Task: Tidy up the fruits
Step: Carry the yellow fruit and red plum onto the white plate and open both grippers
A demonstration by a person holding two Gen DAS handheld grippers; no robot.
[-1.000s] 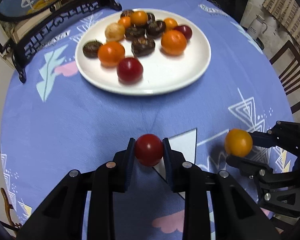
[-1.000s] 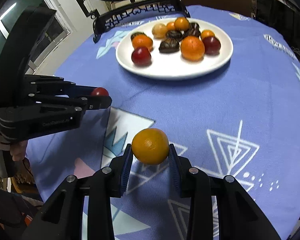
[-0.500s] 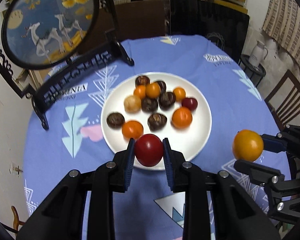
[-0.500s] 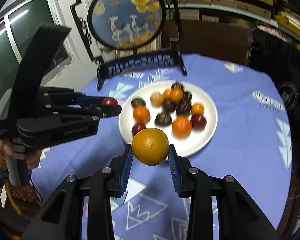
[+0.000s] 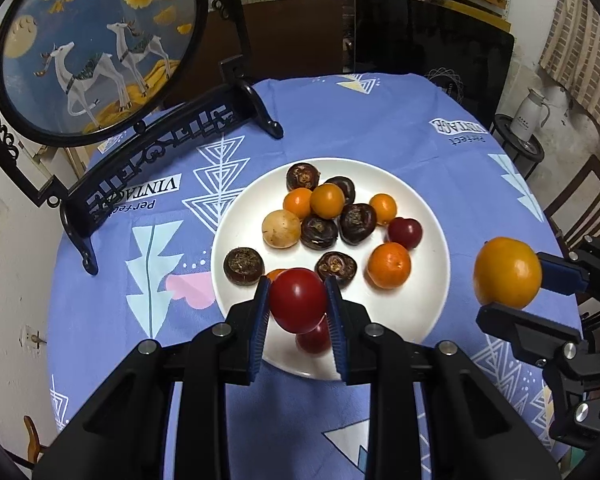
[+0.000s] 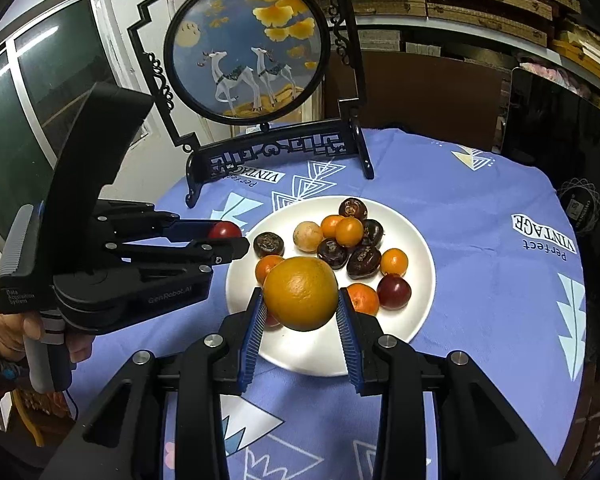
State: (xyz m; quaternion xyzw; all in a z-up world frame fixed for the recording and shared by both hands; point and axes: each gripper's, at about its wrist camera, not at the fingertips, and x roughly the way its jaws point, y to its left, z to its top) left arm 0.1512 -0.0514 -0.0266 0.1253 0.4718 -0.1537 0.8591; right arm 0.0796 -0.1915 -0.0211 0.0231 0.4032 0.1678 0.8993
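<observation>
Your left gripper [image 5: 298,307] is clamped on a red tomato [image 5: 298,305], and your right gripper [image 6: 301,304] is clamped on an orange [image 6: 301,298]; both fruits sit squarely between the blue pads. A second ago both claws were low over bare tablecloth [image 5: 340,120] with the white plate [image 5: 432,300] well ahead of them; now each has come up and forward, so the plate lies directly beyond and below the fingertips. That suggests the carry is nearly done and the drop onto the plate is the step in hand. Past your left claw, a second red fruit [image 5: 314,338] sits on the plate just under the held tomato, with a water chestnut [image 5: 244,266] to its left and another [image 5: 336,267] to its right, so that spot looks crowded. The right wrist view adds what the left cannot: open white plate under and just right of the orange, and your hand [image 6: 16,326] on the left tool's grip. Only the left view shows the chair [image 5: 580,200] and the kettle [image 5: 530,114] beyond the table.
</observation>
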